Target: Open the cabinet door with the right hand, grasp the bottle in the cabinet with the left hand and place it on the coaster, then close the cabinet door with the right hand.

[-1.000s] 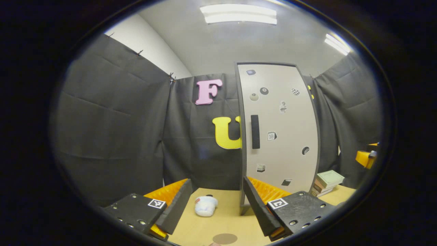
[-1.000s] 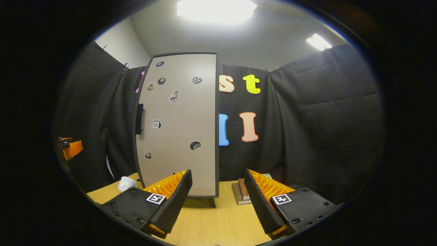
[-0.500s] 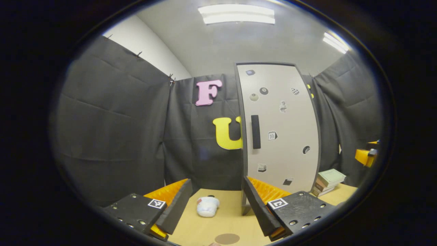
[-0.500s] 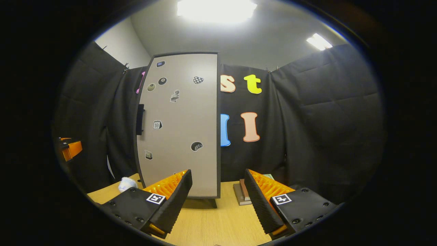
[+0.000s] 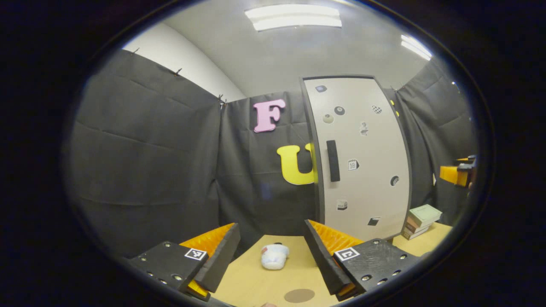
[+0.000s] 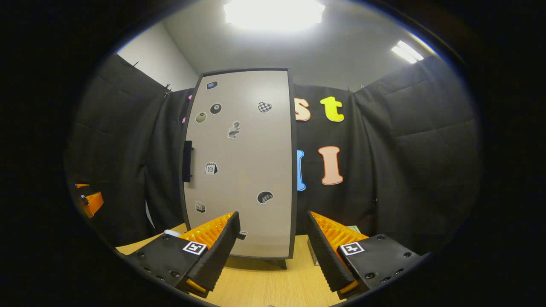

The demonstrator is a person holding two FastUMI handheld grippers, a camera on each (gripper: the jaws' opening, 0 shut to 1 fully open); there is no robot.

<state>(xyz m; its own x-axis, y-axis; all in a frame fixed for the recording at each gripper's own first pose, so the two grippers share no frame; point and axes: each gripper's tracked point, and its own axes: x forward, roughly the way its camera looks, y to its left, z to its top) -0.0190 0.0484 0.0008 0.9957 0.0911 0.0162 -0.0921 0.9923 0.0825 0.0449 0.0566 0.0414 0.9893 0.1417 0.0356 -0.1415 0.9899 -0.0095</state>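
Note:
The tall pale cabinet (image 5: pixel 362 162) stands on the wooden table with its door shut, so its inside is hidden. A dark vertical handle (image 5: pixel 333 160) sits near the door's left edge. A round brown coaster (image 5: pixel 299 295) lies on the table close in front of my left gripper (image 5: pixel 271 227), which is open and holds nothing. In the right gripper view the cabinet (image 6: pixel 245 170) and its handle (image 6: pixel 187 161) stand ahead and left of my right gripper (image 6: pixel 273 216), which is open, empty and short of the door. The right gripper (image 5: pixel 457 175) also shows at the far right, raised.
A small white object (image 5: pixel 274 256) lies on the table between the coaster and the cabinet. A stack of books (image 5: pixel 421 215) sits right of the cabinet. The left gripper (image 6: pixel 90 201) shows at the far left of the right gripper view. The wooden table (image 6: pixel 260 285) runs under the fingers.
The right gripper has come nearer the cabinet and risen. The left gripper's view has swung left, so the cabinet and coaster sit farther right in it. Both stay open.

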